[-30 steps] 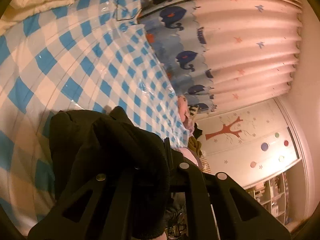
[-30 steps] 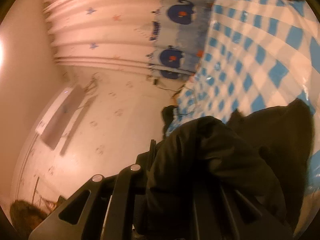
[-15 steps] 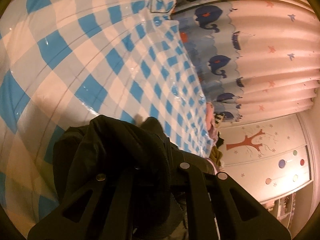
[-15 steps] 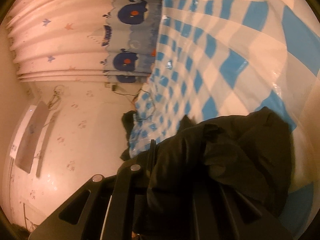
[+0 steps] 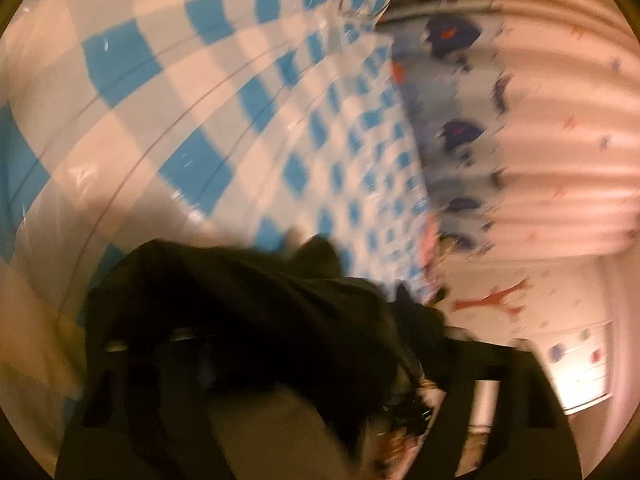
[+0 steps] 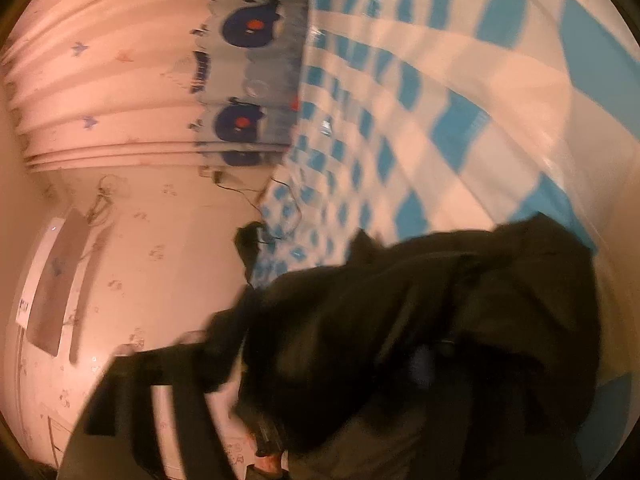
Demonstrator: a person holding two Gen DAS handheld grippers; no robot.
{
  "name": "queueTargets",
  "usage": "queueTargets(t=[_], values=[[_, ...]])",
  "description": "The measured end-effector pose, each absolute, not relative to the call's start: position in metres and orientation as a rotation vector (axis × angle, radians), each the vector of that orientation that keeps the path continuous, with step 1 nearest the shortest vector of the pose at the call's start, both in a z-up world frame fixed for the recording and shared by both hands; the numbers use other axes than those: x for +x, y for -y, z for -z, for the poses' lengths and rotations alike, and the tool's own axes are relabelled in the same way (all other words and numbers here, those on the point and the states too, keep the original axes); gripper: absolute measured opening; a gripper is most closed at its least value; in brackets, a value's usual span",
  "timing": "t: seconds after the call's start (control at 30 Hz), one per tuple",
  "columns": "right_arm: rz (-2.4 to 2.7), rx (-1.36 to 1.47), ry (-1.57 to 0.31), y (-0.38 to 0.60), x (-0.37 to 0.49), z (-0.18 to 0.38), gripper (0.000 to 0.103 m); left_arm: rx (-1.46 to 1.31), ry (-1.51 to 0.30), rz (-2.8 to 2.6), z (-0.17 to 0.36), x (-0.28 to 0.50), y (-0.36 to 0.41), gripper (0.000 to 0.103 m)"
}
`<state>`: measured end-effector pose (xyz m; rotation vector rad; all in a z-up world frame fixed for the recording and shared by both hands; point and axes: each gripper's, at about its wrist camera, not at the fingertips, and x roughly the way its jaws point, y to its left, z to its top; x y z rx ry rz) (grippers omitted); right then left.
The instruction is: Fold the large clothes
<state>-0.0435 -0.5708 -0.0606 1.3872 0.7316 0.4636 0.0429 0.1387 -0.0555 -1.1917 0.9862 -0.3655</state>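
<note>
Jaws of left gripper [image 5: 304, 412] and right gripper [image 6: 320, 392] have just been opening, now apart. Black garment [image 5: 240, 300] drapes between both, on the checkered cover [image 5: 200, 100].

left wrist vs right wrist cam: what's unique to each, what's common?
Left wrist only: a wall with a red tree decal and coloured dots.
Right wrist only: a grey wall panel and a dark cable off the cloth's edge.
Both: the black garment bunched on the blue checked cloth, and the whale-print curtain.
</note>
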Motion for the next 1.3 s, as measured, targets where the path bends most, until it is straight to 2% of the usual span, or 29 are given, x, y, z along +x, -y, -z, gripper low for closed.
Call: queueTargets(t=[0.03, 0.17, 0.27, 0.4, 0.53, 0.67, 0.77, 0.83, 0.9, 1.03, 1.1, 1.23, 1.3], values=[[-0.467, 1.377, -0.725, 0.569, -0.043, 0.054, 0.085, -1.237, -0.958, 0.373, 0.050, 0.042, -0.143, 0.090], [-0.477, 1.267, -0.706, 0.559, -0.046, 0.022, 0.086, -1.246, -0.859, 0.387, 0.013, 0.039, -0.149, 0.091], [-0.473, 1.076, -0.679, 0.540, -0.048, -0.016, 0.086, -1.028, -0.832, 0.462, -0.026, 0.032, -0.119, 0.091], [-0.387, 0.652, -0.781, 0.483, -0.025, -0.051, 0.086, -0.689, -0.873, 0.572, -0.048, 0.033, -0.043, 0.091], [-0.276, 0.360, -0.871, 0.433, 0.008, -0.036, 0.086, -0.415, -0.936, 0.537, -0.031, 0.043, 0.021, 0.091], [-0.199, 0.251, -0.996, 0.408, 0.039, 0.021, 0.086, -0.269, -1.100, 0.412, 0.035, 0.065, 0.051, 0.091], [-0.208, 0.306, -1.046, 0.409, 0.049, 0.054, 0.087, -0.329, -1.100, 0.398, 0.064, 0.068, 0.040, 0.092], [-0.206, 0.274, -1.068, 0.406, 0.054, 0.055, 0.086, -0.336, -1.119, 0.390, 0.068, 0.068, 0.035, 0.092], [-0.220, 0.272, -1.065, 0.408, 0.049, 0.047, 0.086, -0.327, -1.138, 0.372, 0.058, 0.062, 0.035, 0.092], [-0.192, 0.295, -0.928, 0.429, 0.040, 0.009, 0.087, -0.277, -0.996, 0.346, 0.012, 0.052, 0.020, 0.092], [-0.135, 0.306, -0.918, 0.442, 0.046, 0.004, 0.088, -0.303, -0.991, 0.308, 0.012, 0.060, 0.010, 0.092], [-0.056, 0.321, -0.993, 0.459, 0.059, 0.037, 0.088, -0.367, -1.072, 0.253, 0.059, 0.071, -0.011, 0.092], [-0.083, 0.430, -1.045, 0.470, 0.061, 0.067, 0.088, -0.413, -1.049, 0.273, 0.074, 0.069, -0.017, 0.092]])
